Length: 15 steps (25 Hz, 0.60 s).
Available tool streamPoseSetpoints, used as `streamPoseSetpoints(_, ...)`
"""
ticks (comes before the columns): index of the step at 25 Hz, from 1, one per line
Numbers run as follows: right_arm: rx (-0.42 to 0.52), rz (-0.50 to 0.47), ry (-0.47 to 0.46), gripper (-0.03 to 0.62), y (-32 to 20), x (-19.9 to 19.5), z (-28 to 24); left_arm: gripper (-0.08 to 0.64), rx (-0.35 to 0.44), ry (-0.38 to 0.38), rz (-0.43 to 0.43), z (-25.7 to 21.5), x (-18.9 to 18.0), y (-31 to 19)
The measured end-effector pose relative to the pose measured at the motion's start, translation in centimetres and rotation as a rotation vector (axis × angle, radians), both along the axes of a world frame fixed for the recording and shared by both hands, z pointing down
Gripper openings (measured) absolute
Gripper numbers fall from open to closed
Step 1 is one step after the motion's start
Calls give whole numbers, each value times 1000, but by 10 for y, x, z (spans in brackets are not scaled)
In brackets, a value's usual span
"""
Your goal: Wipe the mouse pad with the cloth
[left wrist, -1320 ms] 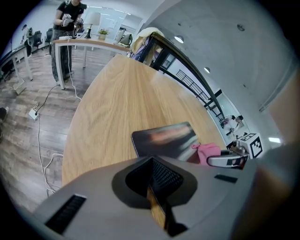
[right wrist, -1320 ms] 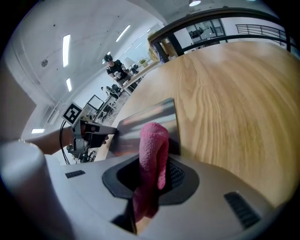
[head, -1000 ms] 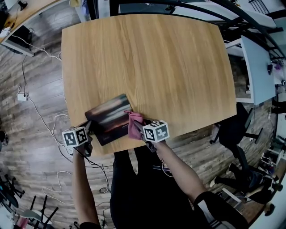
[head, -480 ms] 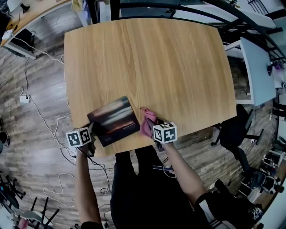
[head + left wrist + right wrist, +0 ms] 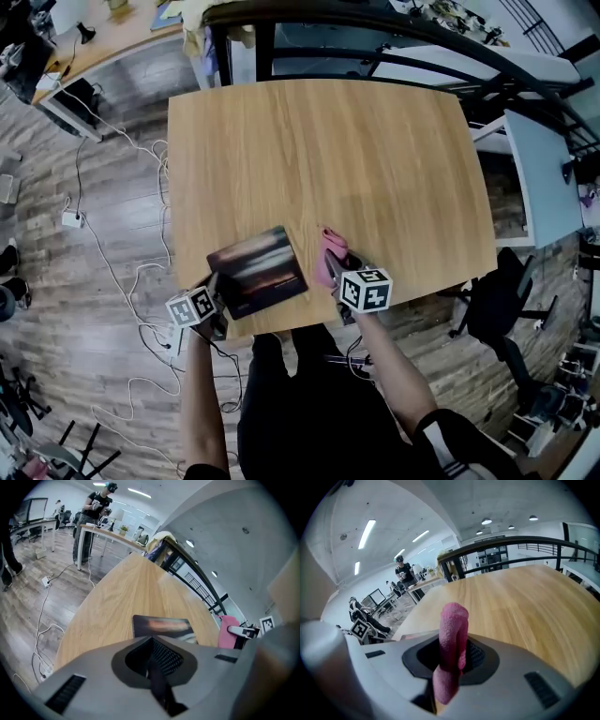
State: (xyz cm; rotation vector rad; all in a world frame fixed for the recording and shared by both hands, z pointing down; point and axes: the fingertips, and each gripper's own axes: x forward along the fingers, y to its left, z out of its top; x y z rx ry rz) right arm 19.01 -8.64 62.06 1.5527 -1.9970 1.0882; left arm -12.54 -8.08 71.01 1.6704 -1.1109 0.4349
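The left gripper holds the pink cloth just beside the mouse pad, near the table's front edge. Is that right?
Not quite: it is the right gripper that holds the cloth, as the right gripper view shows. The rest stands: the cloth is beside the mouse pad, near the table's front edge.

Left gripper [image 5: 215, 286]: grey moulded housing with a dark central recess, ribbed pads [image 5: 165, 657] inside it and a narrow slot [image 5: 65, 693] on the casing. It carries a white cube [image 5: 192, 307] with black square markers. Right gripper [image 5: 330, 269]: same grey build, with its own marker cube [image 5: 366, 289]. Person: dark clothing [image 5: 291, 412]; right sleeve [image 5: 439, 433] short, dark, with white stripes; forearms uncovered.
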Motion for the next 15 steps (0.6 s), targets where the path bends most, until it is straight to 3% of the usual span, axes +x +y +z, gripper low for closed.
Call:
streamPoseSetpoints(3,71,-14,-23,89,-16,-15,-31,23,73,-15,-12,-26,-2,2)
streamPoseSetpoints(15,319,-97,-19,91,-16,-70,-139,23,635,-245,-97,-226,-10,15)
